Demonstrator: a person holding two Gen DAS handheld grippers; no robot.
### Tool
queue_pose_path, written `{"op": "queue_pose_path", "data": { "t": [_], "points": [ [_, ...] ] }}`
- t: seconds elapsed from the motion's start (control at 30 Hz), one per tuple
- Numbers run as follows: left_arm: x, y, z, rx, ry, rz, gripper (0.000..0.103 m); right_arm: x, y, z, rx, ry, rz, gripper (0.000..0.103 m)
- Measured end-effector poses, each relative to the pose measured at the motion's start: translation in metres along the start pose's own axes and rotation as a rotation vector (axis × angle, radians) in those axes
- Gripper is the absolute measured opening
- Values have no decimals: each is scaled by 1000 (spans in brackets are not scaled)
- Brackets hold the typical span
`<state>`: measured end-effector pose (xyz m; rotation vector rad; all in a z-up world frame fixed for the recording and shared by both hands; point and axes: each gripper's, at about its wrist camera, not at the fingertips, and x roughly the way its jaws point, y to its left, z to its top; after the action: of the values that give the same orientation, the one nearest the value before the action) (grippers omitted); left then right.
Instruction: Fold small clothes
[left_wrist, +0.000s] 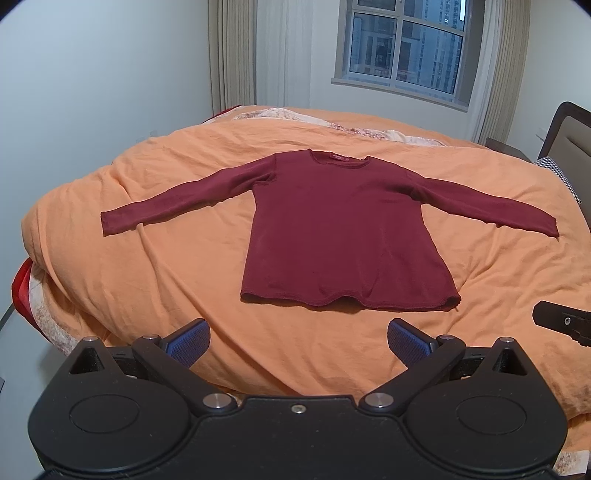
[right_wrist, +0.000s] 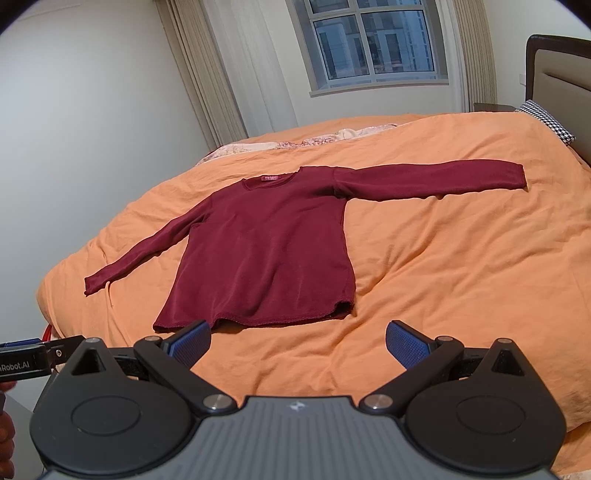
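Up close, an orange duvet (left_wrist: 155, 266) covers the bed; behind it stand a white wall, curtains (left_wrist: 231, 51) and a window (left_wrist: 406, 48). On the duvet's middle a maroon top (left_wrist: 343, 229) lies flat, sleeves spread, hem nearest. Both the left gripper (left_wrist: 298, 341) and right gripper (right_wrist: 297, 341) hover before the hem, jaws wide, holding nothing.

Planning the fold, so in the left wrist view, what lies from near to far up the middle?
Left gripper, open jaws → bare orange duvet → maroon shirt's hem → shirt body → neckline with label → patterned bedding → window.
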<state>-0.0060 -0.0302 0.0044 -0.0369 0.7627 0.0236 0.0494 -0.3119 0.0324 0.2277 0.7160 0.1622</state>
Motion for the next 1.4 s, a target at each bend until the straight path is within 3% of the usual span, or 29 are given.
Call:
{"op": "queue_pose_path", "data": {
  "t": [0.4, 0.67, 0.87, 1.13, 1.2, 1.3, 1.4],
  "points": [
    [28, 2, 10, 10, 83, -45, 102, 14, -4, 5, 38, 22, -8, 103],
    [80, 22, 27, 2, 212, -79, 102, 45, 2, 14, 92, 64, -75, 103],
    [124, 46, 65, 44, 249, -110, 102, 79, 19, 26, 175, 102, -119, 103],
    [191, 68, 106, 130, 292, -131, 102, 105, 43, 30, 296, 90, -206, 103],
    [207, 67, 112, 149, 314, -90, 102, 105, 45, 28, 308, 102, -222, 103],
    [230, 58, 116, 232, 331, 70, 102, 105, 44, 29, 322, 122, -250, 103],
    [250, 53, 117, 269, 386, 94, 102, 108, 38, 24, 357, 174, -251, 103]
  ]
}}
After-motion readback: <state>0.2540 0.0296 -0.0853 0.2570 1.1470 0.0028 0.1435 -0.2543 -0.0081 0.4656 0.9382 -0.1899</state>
